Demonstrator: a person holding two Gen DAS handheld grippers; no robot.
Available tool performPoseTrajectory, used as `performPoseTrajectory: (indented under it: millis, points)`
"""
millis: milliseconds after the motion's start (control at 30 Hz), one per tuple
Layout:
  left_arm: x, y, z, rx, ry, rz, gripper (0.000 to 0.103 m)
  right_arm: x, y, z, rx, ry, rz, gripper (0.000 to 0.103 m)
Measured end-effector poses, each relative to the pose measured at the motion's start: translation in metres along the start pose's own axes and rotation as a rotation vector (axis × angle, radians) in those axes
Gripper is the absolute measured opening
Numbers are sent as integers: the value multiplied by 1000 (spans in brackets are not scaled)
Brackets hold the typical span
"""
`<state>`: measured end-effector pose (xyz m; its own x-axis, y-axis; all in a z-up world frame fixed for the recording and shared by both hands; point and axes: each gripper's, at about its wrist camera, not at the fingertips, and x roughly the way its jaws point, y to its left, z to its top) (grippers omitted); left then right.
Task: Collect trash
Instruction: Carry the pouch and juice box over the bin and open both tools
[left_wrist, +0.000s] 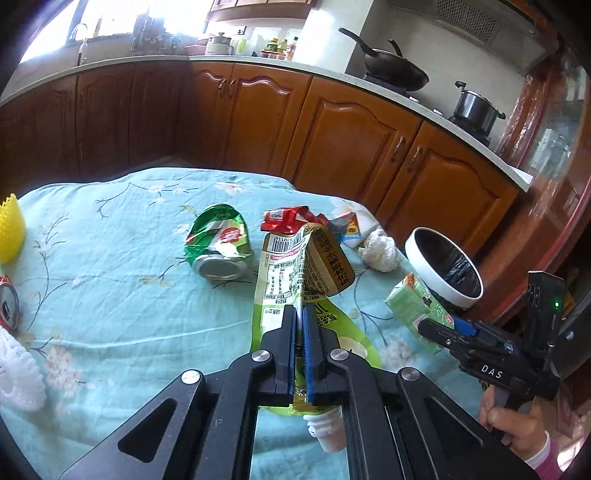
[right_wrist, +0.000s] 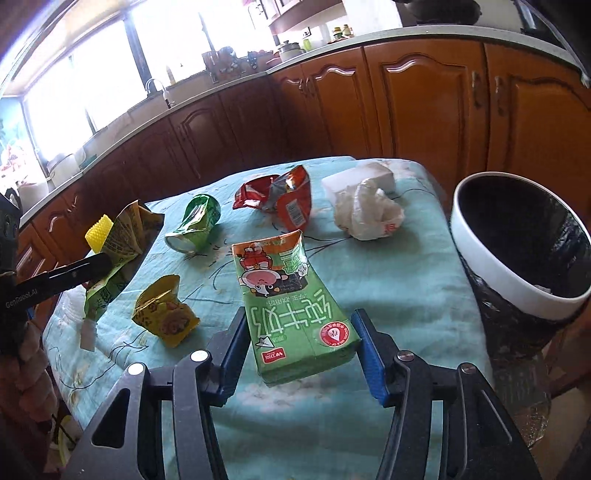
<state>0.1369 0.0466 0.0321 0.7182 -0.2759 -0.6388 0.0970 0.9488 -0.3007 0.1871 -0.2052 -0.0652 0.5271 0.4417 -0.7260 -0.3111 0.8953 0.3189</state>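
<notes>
My left gripper (left_wrist: 299, 314) is shut on a green and yellow spouted drink pouch (left_wrist: 295, 273) and holds it above the table; the pouch also shows in the right wrist view (right_wrist: 122, 236). My right gripper (right_wrist: 299, 328) is open, its blue pads on either side of a green milk carton (right_wrist: 288, 306) lying on the cloth, apart from it. The carton also shows in the left wrist view (left_wrist: 417, 306). A white-rimmed bin with a black liner (right_wrist: 517, 273) stands at the table's right edge.
On the floral teal tablecloth (right_wrist: 406, 280) lie a crushed green can (right_wrist: 195, 225), a red wrapper (right_wrist: 280, 195), a crumpled white bag (right_wrist: 369, 214), a yellow wrapper (right_wrist: 166, 314), a yellow foam net (left_wrist: 11, 229) and a red can (left_wrist: 9, 302). Wooden cabinets stand behind.
</notes>
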Motion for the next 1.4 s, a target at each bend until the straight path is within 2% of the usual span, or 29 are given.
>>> performPoseTrajectory:
  millis: [300, 600, 1067, 1400]
  points:
    - [30, -35, 3, 55, 69, -88, 2, -29, -40, -7, 77, -38, -59, 56]
    - [74, -82, 12, 141, 115, -144, 2, -56, -78, -7, 141, -79, -120, 55]
    - [126, -130, 20, 198, 150, -181, 2, -78, -124, -1, 203, -114, -186, 55]
    - [161, -164, 39, 235, 163, -208, 2, -72, -152, 20, 212, -110, -231, 55]
